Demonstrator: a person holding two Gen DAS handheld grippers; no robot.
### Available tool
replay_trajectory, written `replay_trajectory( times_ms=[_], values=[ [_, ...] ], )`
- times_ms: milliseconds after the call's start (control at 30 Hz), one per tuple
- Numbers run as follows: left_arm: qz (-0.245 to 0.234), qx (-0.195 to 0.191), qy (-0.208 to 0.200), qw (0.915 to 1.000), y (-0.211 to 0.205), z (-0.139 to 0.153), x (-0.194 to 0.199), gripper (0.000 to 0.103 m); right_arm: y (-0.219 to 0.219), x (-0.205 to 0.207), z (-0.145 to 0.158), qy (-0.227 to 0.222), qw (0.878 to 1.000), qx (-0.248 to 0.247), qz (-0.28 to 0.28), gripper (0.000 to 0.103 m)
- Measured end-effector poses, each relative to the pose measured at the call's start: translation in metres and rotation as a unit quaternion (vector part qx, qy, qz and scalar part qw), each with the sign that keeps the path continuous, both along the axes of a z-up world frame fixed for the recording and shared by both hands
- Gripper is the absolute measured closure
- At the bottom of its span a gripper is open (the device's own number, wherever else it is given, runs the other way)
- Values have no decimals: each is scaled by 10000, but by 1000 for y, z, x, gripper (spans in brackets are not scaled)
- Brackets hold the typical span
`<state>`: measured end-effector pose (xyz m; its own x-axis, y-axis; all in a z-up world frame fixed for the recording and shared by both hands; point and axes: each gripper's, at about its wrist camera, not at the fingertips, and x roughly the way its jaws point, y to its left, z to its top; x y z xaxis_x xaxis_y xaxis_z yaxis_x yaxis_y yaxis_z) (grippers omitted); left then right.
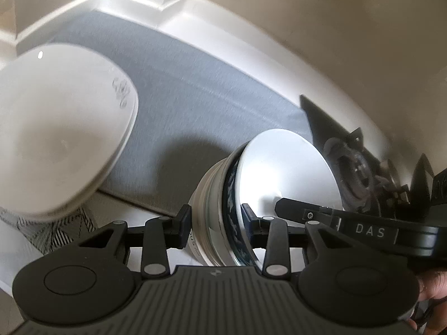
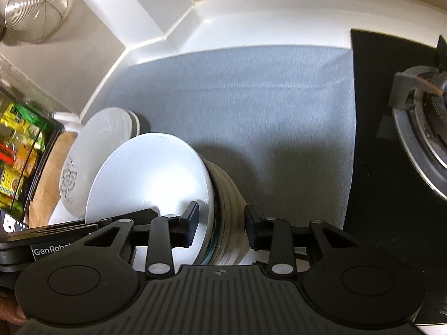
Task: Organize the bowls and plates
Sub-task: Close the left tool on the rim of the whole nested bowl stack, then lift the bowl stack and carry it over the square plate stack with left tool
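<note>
A stack of several nested bowls (image 1: pixel 212 195), white on the inside with one blue-patterned rim, sits between the fingers of my left gripper (image 1: pixel 215 222). One pad presses its outer wall and the other is inside the top bowl, so that gripper is shut on the stack. My right gripper (image 2: pixel 220 226) is shut on the same stack (image 2: pixel 156 181) from the opposite side, with one pad inside the bowl and one on the outer wall. In the left wrist view one right-gripper finger (image 1: pixel 290 209) reaches into the top bowl. A white dish with a grey flower motif (image 1: pixel 56 125) (image 2: pixel 92 162) stands beside the stack.
A grey mat (image 2: pixel 251 111) covers the white counter as far as the back wall corner. A black gas hob with a burner (image 2: pixel 419 128) lies to the right. On the left are a wooden board (image 2: pixel 47 184), a bin of bright packets (image 2: pixel 19 153) and a hanging wire strainer (image 2: pixel 36 8).
</note>
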<state>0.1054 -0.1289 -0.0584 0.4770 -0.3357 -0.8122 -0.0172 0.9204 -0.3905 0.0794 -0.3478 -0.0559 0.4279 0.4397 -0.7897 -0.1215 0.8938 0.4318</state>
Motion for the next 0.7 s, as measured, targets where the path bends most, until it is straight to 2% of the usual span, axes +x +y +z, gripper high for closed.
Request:
replay_trajectory(
  times_ms=[233,367,700],
  values=[
    [-205,-24,-321,9993,18,29,13,62,8,1,29,-308,9992,-24,-267,66],
    [-234,12,-432,9988,41,45,19,62,26,5,44,-435,9983,3,-381,66],
    [20,167,-401,9991,131,54,31,62,114,36,57,-507,9983,126,-249,66]
  ],
)
